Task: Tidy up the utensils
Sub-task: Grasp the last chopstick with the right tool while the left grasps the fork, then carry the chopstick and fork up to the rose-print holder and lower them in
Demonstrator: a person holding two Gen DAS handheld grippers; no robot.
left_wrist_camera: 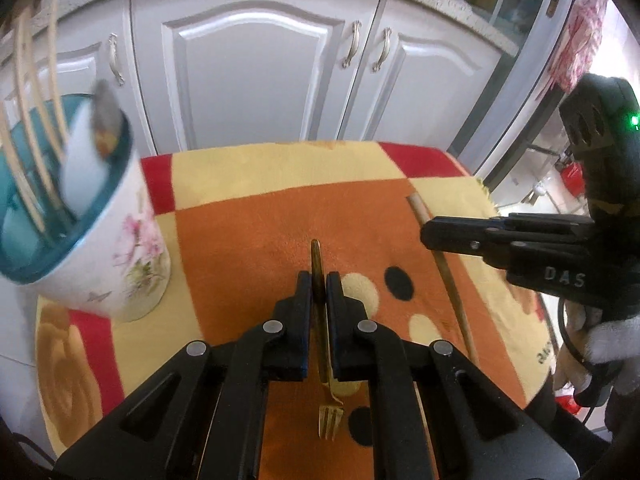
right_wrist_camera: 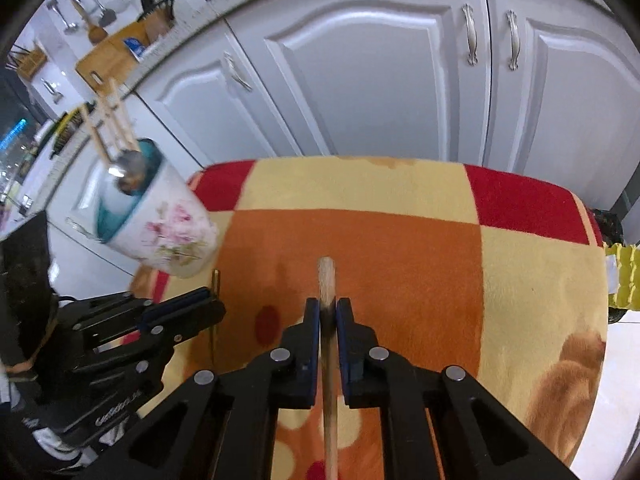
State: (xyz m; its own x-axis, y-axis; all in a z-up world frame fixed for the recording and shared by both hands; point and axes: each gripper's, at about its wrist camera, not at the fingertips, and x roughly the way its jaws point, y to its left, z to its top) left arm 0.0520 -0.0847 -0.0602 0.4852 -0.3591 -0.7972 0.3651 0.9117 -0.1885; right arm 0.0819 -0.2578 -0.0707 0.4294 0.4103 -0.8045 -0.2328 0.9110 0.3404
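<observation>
A: What is the left gripper point(left_wrist_camera: 319, 286) doing?

B: Its two fingers are pressed in on the handle of a gold fork point(left_wrist_camera: 325, 364), low in the middle of the left wrist view. The prongs point toward the bottom of the frame, and the handle tip pokes out past the fingertips.

A: And the right gripper point(right_wrist_camera: 328, 312)?

B: Clamped on a wooden stick point(right_wrist_camera: 329, 380), bottom centre of the right wrist view. The stick's blunt end shows just above the fingertips; the rest runs down out of frame. In the left wrist view the same stick crosses the cloth at the right, with the gripper reaching in from the right edge.

A: Where is the holder?

B: A flowered cup point(left_wrist_camera: 108, 256) with a teal inside sits at the left of the left wrist view, on the corner of the patterned cloth point(left_wrist_camera: 248, 232). Chopsticks point(left_wrist_camera: 30, 152) and a spoon point(left_wrist_camera: 105, 120) stand in it, blurred.

A: Behind it?

B: White cabinet doors point(left_wrist_camera: 256, 76) fill the top of both frames.
</observation>
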